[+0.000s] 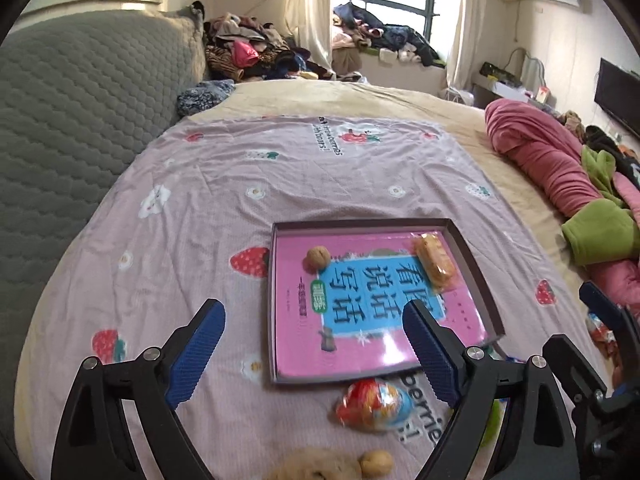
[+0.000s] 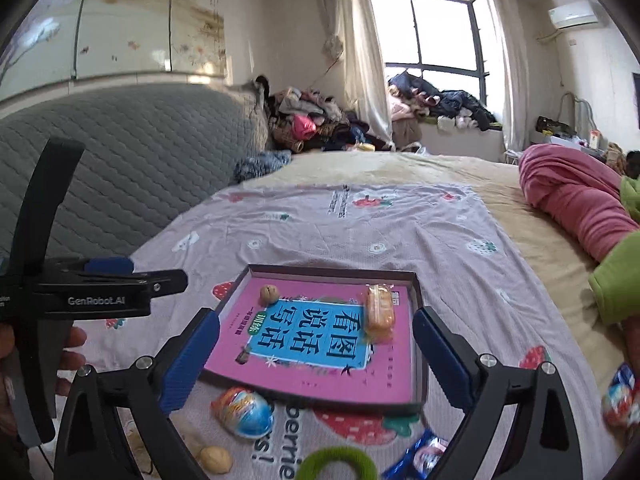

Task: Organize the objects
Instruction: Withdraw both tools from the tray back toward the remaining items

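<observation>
A shallow dark box tray (image 1: 476,264) (image 2: 418,280) lies on the bed with a pink book (image 1: 304,340) (image 2: 320,372) in it. A walnut (image 1: 318,258) (image 2: 269,294) and a wrapped cake (image 1: 434,266) (image 2: 380,310) rest on the book. In front of the tray lie a foil egg (image 1: 374,404) (image 2: 244,412), a second walnut (image 1: 376,463) (image 2: 216,459), a green ring (image 2: 340,462) and a blue wrapper (image 2: 424,452). My left gripper (image 1: 316,350) is open and empty above the tray's near edge. My right gripper (image 2: 316,360) is open and empty over the book.
A pink strawberry sheet (image 1: 280,184) covers the bed. A grey quilted headboard (image 1: 80,112) stands left. Pink and green bedding (image 1: 560,172) lies right. Clothes piles (image 1: 256,52) sit by the window. A snack pack (image 2: 620,396) lies at the right edge.
</observation>
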Available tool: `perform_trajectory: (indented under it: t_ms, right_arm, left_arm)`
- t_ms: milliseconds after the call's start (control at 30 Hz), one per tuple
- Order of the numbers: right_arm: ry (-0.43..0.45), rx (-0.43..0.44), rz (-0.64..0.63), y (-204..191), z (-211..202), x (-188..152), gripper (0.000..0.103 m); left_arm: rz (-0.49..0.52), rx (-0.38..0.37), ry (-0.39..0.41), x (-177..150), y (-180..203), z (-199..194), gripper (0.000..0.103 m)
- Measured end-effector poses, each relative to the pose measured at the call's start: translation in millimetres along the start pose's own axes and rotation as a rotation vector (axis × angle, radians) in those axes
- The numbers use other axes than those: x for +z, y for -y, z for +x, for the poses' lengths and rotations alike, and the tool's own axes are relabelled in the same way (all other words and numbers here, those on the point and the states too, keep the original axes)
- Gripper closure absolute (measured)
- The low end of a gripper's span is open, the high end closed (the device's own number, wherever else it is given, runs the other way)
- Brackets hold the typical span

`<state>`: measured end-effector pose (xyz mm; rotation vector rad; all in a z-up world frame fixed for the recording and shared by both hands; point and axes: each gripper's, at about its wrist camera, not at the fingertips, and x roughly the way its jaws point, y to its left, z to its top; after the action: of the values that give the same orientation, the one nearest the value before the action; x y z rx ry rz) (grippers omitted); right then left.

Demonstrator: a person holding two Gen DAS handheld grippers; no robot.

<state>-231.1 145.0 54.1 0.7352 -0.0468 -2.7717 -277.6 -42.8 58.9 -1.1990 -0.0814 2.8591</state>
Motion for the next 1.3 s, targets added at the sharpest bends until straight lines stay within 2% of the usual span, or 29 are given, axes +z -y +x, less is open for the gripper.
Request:
perform_trajectory:
  t_ms: [200, 267, 400, 767, 1033, 1300]
  right_arm:
    - [-0.081, -0.027, 0.044, 4, -17, -21, 0.004]
    - [-0.097, -0.028, 0.056, 4, -24, -22, 0.004]
    - [-0.090, -0.013, 0.062, 0, -48, -20, 0.001]
    - [-0.036, -0.073, -0.041, -28, -105, -25, 0.001]
    - [-0.044, -0.070, -0.040, -40, -122, -34, 0.001]
    - [-0.082, -0.078, -0.009, -46, -119, -51, 0.001]
  left_arm:
    - [-0.026, -0.034, 0.003, -34, -5, -31, 0.011]
    - [-0.035, -0.069, 0.003, -44, -8, -42, 0.011]
    - [-0.026, -0.067, 0.029, -57, -9, -63, 0.011]
    - [-0.076, -0.108, 0.057, -84, -30, -102, 0.010]
    - [-0.045, -0.072, 0.075, -98, -31, -119, 0.010]
    - [-0.006, -0.024, 0.082, -117, -27, -120, 0.010]
